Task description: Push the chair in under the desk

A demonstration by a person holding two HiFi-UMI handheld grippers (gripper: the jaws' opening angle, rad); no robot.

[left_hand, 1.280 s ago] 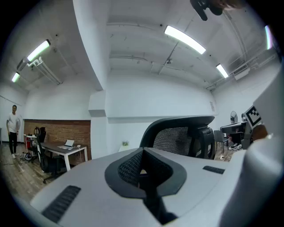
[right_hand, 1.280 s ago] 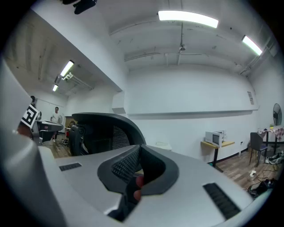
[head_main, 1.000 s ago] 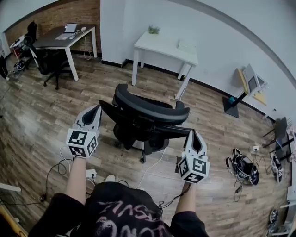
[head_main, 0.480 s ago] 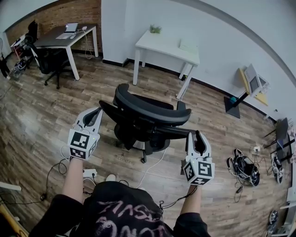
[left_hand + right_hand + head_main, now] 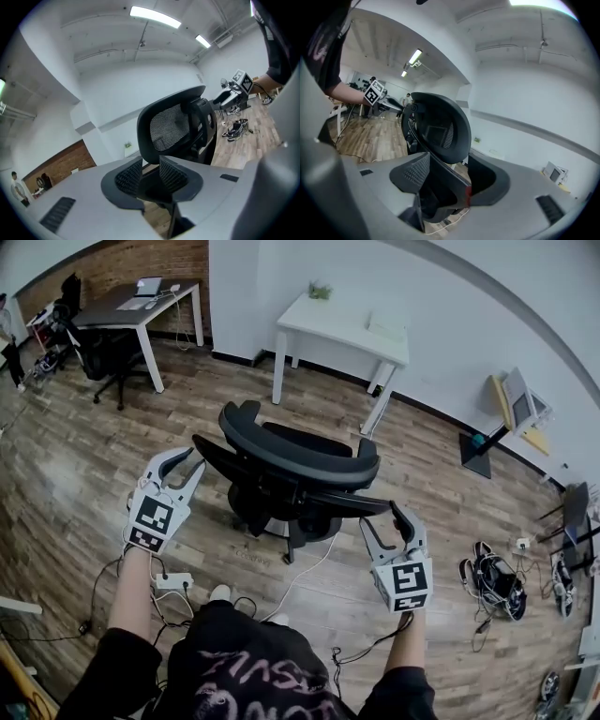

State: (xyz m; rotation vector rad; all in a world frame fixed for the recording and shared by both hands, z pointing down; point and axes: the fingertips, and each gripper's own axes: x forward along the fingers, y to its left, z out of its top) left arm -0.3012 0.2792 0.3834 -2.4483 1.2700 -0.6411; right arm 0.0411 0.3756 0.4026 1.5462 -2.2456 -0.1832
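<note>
On the wood floor (image 5: 75, 474) stood the chair (image 5: 291, 460), short of the white desk (image 5: 342, 326). The left gripper (image 5: 187, 462) and the right gripper (image 5: 386, 523) had just been opening, its armrests (image 5: 356, 505) between parted jaws.

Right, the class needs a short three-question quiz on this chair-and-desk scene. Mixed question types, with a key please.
1. Multiple choice: where is the black chair relative to the white desk?
A) tucked under it
B) standing on the wood floor short of it, backrest towards the person
C) tipped on its side beside it
2. True or false: the right tongs are clamped shut on the chair's armrest.
3. Fill in: the small green thing at the desk's far left corner is a ____.

Key
1. B.
2. False: the jaws stand apart, having just been opening, with the armrest between them.
3. plant.
</note>
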